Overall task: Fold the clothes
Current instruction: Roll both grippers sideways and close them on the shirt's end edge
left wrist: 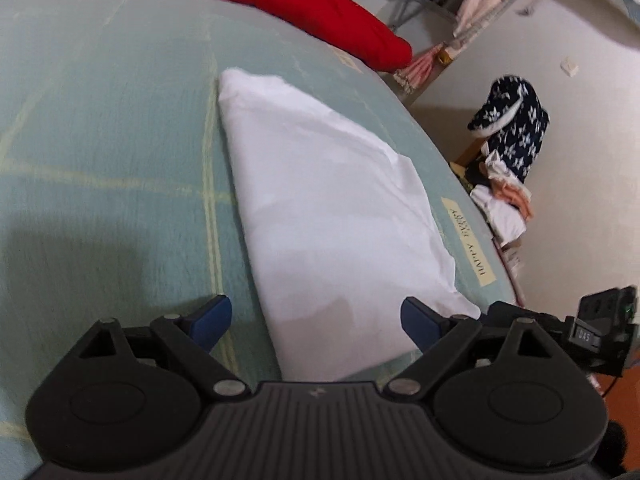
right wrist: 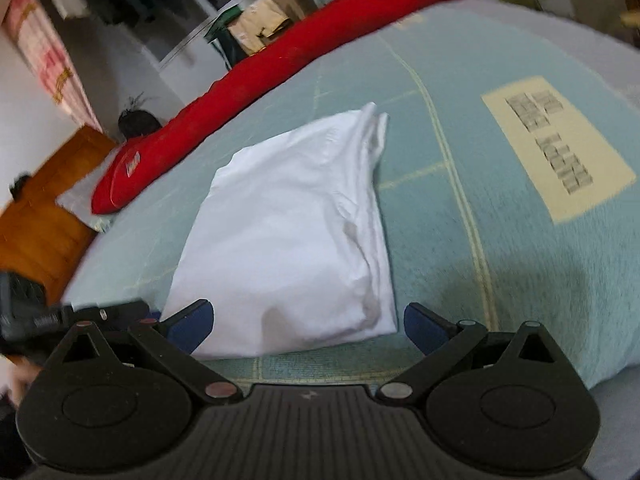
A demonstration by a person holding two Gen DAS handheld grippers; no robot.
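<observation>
White cotton garment [left wrist: 320, 200] lay folded on the teal blanket [left wrist: 100, 140], near its edge. Looked light, limp and likely to slump; best pinched at a near corner, through all layers. Left gripper [left wrist: 316, 320] and right gripper [right wrist: 308, 322] both spread, empty.

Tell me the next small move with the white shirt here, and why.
Probably lower both grippers onto the near edge of the white shirt and close. The left gripper and right gripper are open and empty, just short of that edge, and the shirt lies partly folded on the bed.
</observation>
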